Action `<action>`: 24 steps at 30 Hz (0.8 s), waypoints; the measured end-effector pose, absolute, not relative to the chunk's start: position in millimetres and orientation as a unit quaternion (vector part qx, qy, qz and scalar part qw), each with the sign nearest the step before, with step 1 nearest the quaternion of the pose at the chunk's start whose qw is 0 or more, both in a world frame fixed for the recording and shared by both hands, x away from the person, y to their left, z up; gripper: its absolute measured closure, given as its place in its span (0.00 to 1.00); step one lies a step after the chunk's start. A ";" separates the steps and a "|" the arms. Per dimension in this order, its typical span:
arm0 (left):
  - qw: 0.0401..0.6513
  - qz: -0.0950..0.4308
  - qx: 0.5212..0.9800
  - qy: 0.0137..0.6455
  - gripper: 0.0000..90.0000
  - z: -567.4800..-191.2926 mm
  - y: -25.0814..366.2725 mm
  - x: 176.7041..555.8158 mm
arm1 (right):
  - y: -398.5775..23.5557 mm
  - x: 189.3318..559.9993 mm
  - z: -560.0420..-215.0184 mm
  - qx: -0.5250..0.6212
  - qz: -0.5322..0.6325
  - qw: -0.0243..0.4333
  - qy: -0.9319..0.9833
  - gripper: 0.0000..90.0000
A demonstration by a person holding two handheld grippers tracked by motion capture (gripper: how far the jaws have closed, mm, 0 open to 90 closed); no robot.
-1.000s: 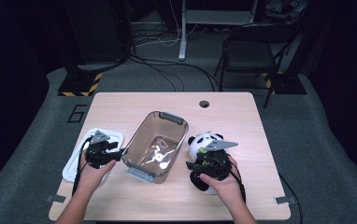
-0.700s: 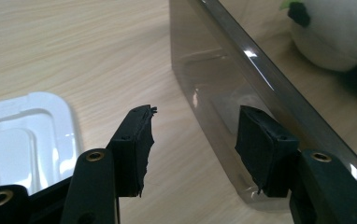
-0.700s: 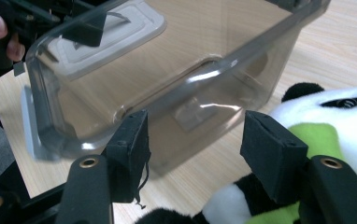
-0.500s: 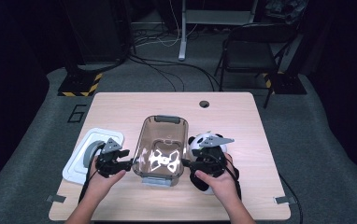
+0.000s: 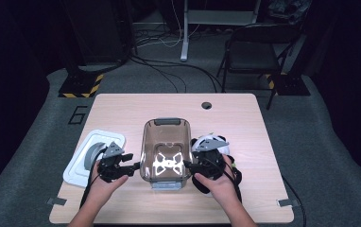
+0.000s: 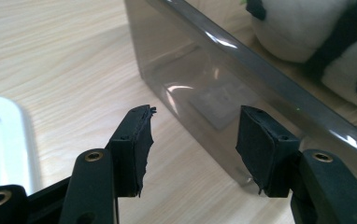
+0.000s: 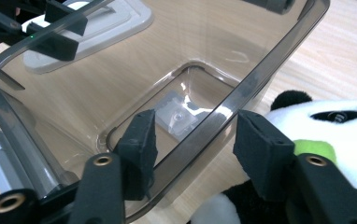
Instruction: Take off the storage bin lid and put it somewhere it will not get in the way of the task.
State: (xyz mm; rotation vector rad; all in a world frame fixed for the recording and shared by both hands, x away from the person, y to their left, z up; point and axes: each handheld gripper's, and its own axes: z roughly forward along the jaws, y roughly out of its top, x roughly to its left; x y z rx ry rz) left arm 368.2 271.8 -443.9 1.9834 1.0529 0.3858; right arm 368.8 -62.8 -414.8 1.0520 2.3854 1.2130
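At the table's near edge, the right gripper (image 7: 193, 149), jaws just closing astride the clear bin's (image 5: 167, 151) right wall without pinching, risks tipping it, while the left gripper (image 6: 193, 140) waits open.

Clear bin (image 5: 166, 151) at table (image 5: 122, 109) centre, interior open from above. Left flank hemmed by white lid (image 5: 91, 156) near the table edge; right flank blocked by panda plush (image 7: 326, 126) lying against the bin wall. Free passage across the bare far half of the table, beyond the bin.
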 end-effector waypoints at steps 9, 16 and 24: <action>0.442 0.175 0.759 0.445 0.50 -425.9 298.4 365.9 | -59.2 368.9 -414.3 0.346 0.426 0.145 0.823 0.69; 0.450 0.186 0.751 0.446 0.49 -418.5 304.6 362.4 | -58.2 369.7 -413.8 0.329 0.436 0.137 0.826 0.76; 0.451 0.186 0.751 0.444 0.49 -417.3 304.3 362.6 | -61.0 372.2 -413.1 0.316 0.452 0.113 0.827 0.75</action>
